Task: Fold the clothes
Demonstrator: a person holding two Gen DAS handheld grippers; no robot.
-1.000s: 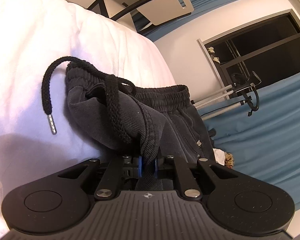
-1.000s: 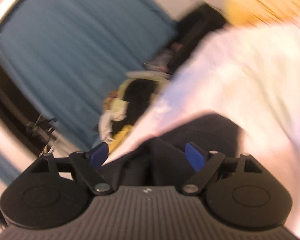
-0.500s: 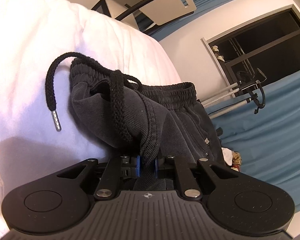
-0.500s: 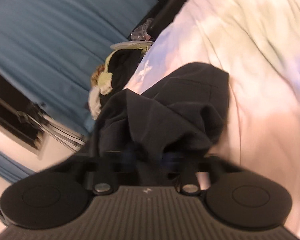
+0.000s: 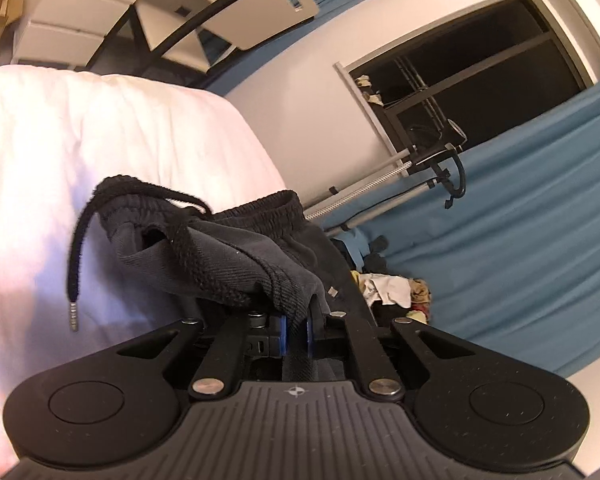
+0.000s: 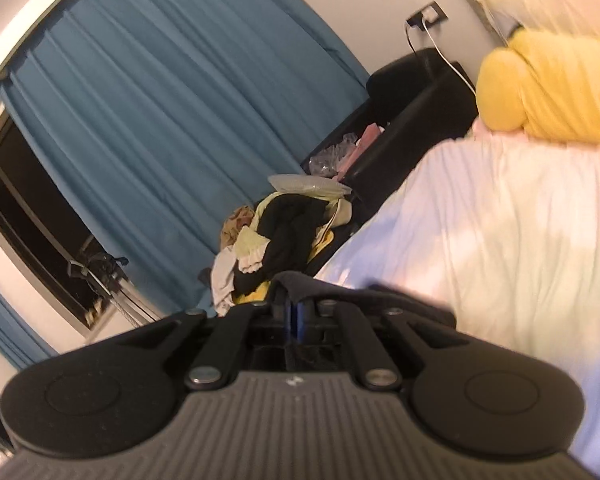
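Observation:
Black drawstring shorts (image 5: 236,256) hang lifted above the white bed (image 5: 100,128). My left gripper (image 5: 294,330) is shut on a fold of their fabric near the elastic waistband, its blue pads pinching the cloth. A black drawstring (image 5: 76,264) with a metal tip dangles at the left. In the right wrist view my right gripper (image 6: 294,316) is shut on another edge of the same black shorts (image 6: 340,290), which drape over its fingers; most of the garment is hidden below the gripper body.
A pile of mixed clothes (image 6: 276,236) lies beside the bed against the blue curtain (image 6: 160,100). A yellow pillow (image 6: 552,88) sits at the bed's head next to a black bedside unit (image 6: 404,120). A dark window (image 5: 460,84) and a stand with a clamp (image 5: 440,160) are behind.
My right gripper closed on the shorts and lifted them off the bed. The left gripper also rose with its hold, so the waistband and drawstring now hang higher.

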